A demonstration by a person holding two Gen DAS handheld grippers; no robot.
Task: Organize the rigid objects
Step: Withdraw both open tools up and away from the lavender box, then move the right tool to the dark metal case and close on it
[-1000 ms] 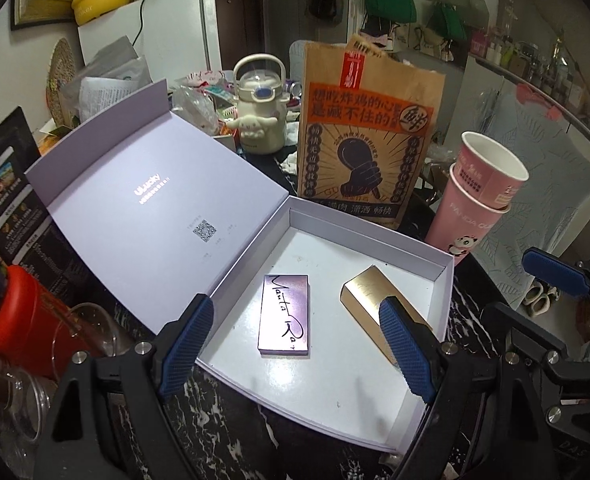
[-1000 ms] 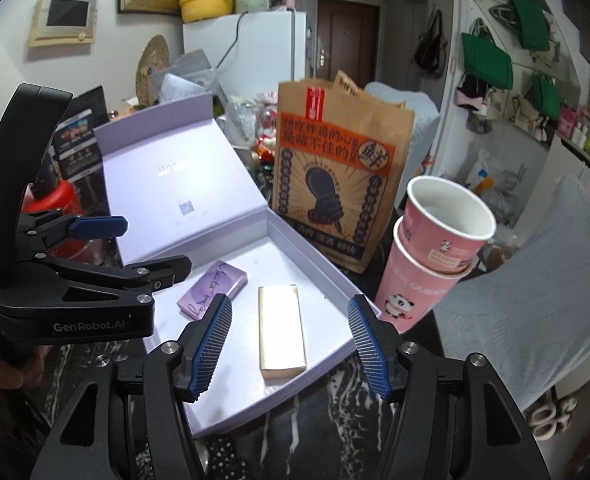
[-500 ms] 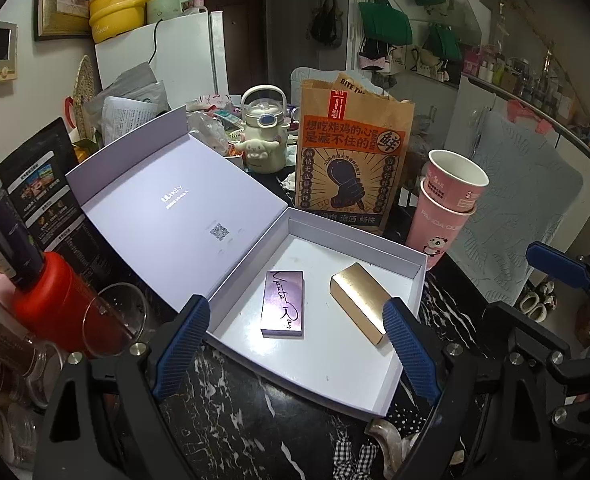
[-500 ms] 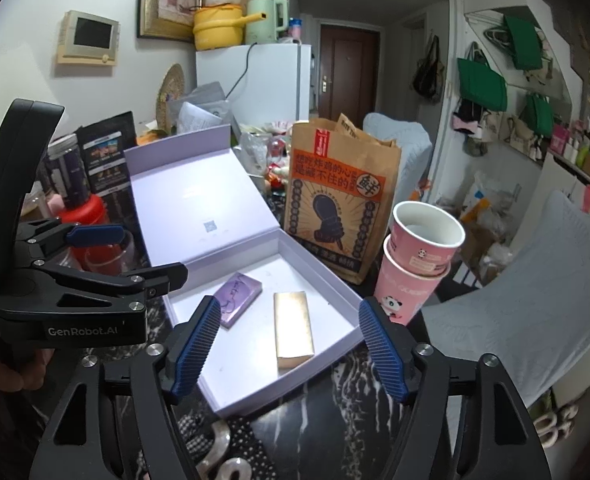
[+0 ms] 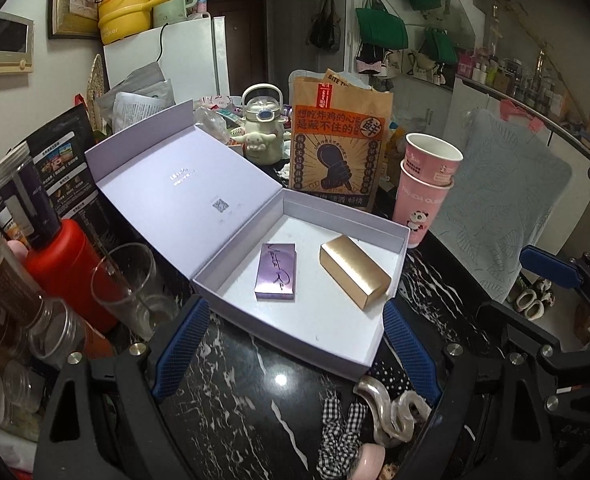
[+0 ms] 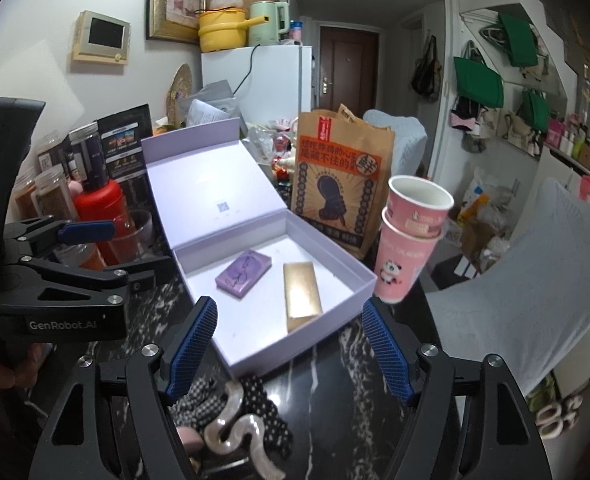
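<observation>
An open lilac gift box (image 5: pixel 315 344) (image 6: pixel 359 272) lies on the black marble table with its lid folded back to the left. Inside lie a purple palette (image 5: pixel 276 272) (image 6: pixel 244 273) and a gold rectangular box (image 5: pixel 354 271) (image 6: pixel 302 296), side by side and apart. My left gripper (image 5: pixel 291 352) is open and empty, held above the box's near edge. My right gripper (image 6: pixel 285 350) is open and empty, above the box's near corner. A pearly wavy hair claw (image 5: pixel 391 408) (image 6: pixel 239 428) lies on checked and dotted scrunchies (image 5: pixel 337 432) (image 6: pixel 263 404) at the near table edge.
Stacked pink paper cups (image 5: pixel 423 188) (image 6: pixel 409 236) stand right of the box, a brown paper bag (image 5: pixel 339 148) (image 6: pixel 339 176) behind it. A clear glass (image 5: pixel 129 284), a red bottle (image 5: pixel 69 268) (image 6: pixel 101 216) and jars (image 5: pixel 3 280) crowd the left. A white kettle (image 5: pixel 262 124) stands behind.
Both grippers have drawn back and up from the box, still open. The box and its contents look smaller, and the hair claw and scrunchies have come into view at the near edge.
</observation>
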